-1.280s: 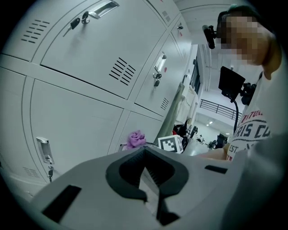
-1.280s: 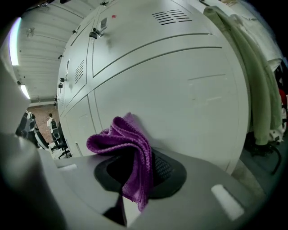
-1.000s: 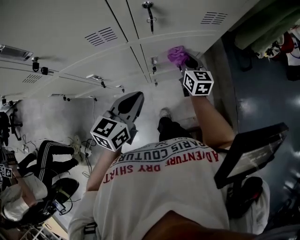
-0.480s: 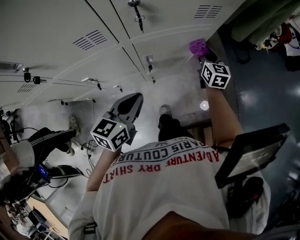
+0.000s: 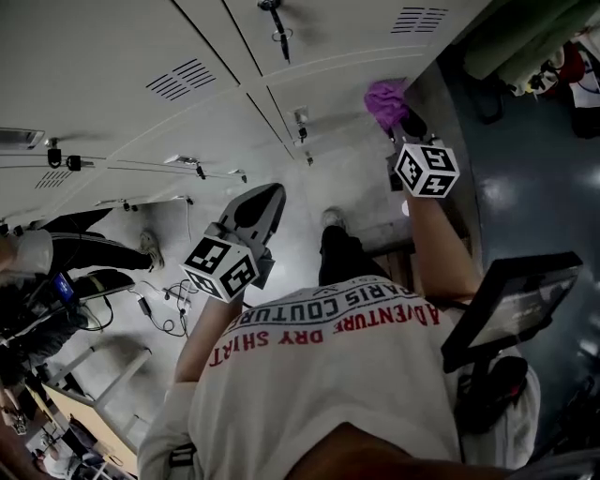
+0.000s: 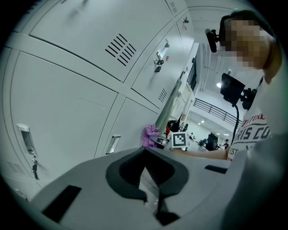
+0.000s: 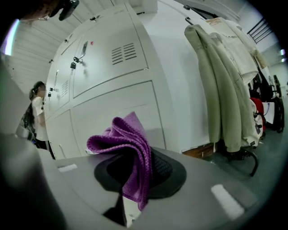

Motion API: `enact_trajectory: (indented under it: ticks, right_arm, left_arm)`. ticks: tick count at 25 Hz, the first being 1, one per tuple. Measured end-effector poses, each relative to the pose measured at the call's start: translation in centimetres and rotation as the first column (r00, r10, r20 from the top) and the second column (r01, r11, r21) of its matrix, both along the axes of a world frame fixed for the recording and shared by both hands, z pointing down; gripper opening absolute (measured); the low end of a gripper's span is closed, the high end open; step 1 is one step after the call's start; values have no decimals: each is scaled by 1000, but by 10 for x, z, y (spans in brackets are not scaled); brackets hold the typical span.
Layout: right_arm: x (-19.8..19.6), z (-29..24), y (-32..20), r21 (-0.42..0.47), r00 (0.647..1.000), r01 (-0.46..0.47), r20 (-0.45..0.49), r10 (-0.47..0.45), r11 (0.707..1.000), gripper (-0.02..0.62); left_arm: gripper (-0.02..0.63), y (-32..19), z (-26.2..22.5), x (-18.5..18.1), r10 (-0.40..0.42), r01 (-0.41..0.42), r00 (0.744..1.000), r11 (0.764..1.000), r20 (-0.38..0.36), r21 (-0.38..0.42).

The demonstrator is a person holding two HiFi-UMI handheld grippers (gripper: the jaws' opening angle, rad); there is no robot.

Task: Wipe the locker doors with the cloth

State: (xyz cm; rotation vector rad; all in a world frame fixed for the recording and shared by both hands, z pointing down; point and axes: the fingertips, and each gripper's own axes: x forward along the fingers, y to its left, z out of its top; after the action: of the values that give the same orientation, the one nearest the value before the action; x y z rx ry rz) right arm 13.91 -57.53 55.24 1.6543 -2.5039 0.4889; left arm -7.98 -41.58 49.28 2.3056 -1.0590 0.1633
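Observation:
A purple cloth [image 5: 384, 98] [image 7: 128, 150] is bunched in my right gripper [image 5: 401, 117] [image 7: 135, 173], which is shut on it. The cloth is pressed to the lower grey locker door [image 5: 352, 84] [image 7: 117, 117] close to the row's right end. My left gripper [image 5: 261, 206] [image 6: 147, 157] hangs away from the lockers, over the floor, shut with nothing in it. The left gripper view shows the cloth [image 6: 150, 134] and the right gripper's marker cube [image 6: 179, 140] far off along the lockers.
Locker doors [image 5: 122, 56] with vents, handles and keys [image 5: 277, 19] fill the top left. Pale jackets [image 7: 225, 76] hang just right of the lockers. A dark screen on a stand [image 5: 511, 300] is at the right. People [image 5: 56, 262] and cables occupy the floor at left.
My right gripper carried the cloth rightward along the lower door, then came back slightly to the left. The left gripper stayed put. The people at the left shifted.

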Motion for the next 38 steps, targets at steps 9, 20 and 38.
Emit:
enact_trajectory:
  ticks: [9,20,38]
  right_arm:
    - [-112,15,54,5,971,240,-4,-240,971,67]
    - [-168,95,22,-93,961,263,-64,-269,960,67]
    - [-145,107,4,-83,975,216,-32,-220,973,67]
  left_arm:
    - [2,10,8,-12,-33,32,999,999,-13,-22]
    - [2,13,33,-34,-92,92,996,994,-3,-51]
    - [2,15,51,-19,-64,64,998,997,10,-48]
